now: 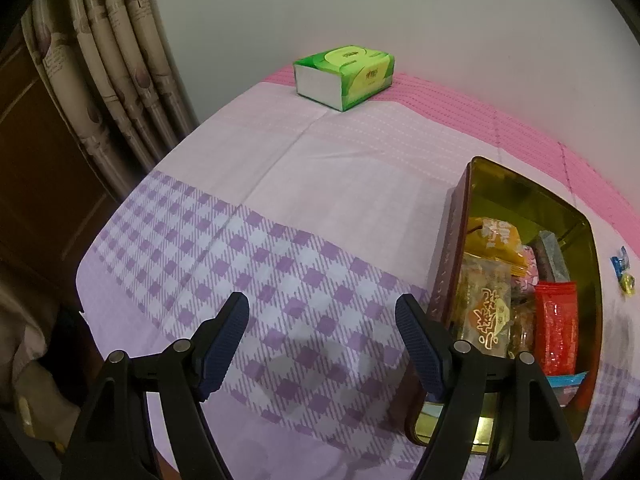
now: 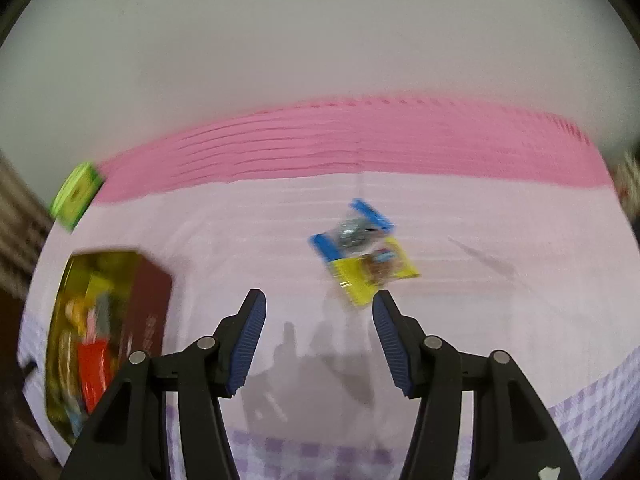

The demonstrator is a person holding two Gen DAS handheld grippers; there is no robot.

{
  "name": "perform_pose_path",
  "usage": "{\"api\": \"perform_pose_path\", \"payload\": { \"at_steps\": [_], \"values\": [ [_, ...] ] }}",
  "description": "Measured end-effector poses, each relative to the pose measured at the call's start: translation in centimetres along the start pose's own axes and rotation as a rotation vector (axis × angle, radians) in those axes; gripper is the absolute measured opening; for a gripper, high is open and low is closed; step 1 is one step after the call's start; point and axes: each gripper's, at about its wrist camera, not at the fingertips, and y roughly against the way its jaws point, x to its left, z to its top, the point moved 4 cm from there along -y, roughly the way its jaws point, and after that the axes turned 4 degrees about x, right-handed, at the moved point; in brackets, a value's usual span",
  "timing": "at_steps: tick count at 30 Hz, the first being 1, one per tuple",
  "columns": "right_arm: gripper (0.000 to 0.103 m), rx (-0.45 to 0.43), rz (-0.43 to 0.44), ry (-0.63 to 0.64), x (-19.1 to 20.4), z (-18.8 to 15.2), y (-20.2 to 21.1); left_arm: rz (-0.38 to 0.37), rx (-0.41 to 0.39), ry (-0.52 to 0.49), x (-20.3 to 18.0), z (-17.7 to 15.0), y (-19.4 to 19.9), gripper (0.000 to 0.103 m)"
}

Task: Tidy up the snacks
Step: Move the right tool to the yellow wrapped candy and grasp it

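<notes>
Right gripper empty; yellow packet lies diagonal.

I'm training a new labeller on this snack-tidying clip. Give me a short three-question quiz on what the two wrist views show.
1. True or false: the right claw grips a snack.
2. Which two packets lie loose on the cloth ahead of it?
3. What stands at the table's far corner: A tissue pack, B cup, C bowl?

Key: 1 false, both it and the left claw are empty. 2 blue packet and yellow packet, outside the tin. 3 A, green tissue pack.
</notes>
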Motion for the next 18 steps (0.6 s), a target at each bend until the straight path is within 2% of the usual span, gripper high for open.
{"api": "perform_pose_path", "payload": {
  "at_steps": [3,9,14,18],
  "values": [
    [0.053,0.05,0.026,-0.121,-2.1,1.2,-1.2,0.002,0.008,0.009,0.4,0.2,-0.3,0.076],
    [0.053,0.113,0.04,-0.309,-3.8,2.8,-3.2,-0.002,0.02,0.029,0.8,0.6,-0.7,0.076],
    [0.053,0.158,-0.006,-0.372,-4.4,3.1,-5.0,-0.007,0.023,0.029,0.9,0.7,-0.8,0.076],
    [0.045,0.176,-0.027,-0.402,-4.8,3.0,-6.2,-0.005,0.027,0.029,1.0,0.7,-0.9,0.076]
  ]
}}
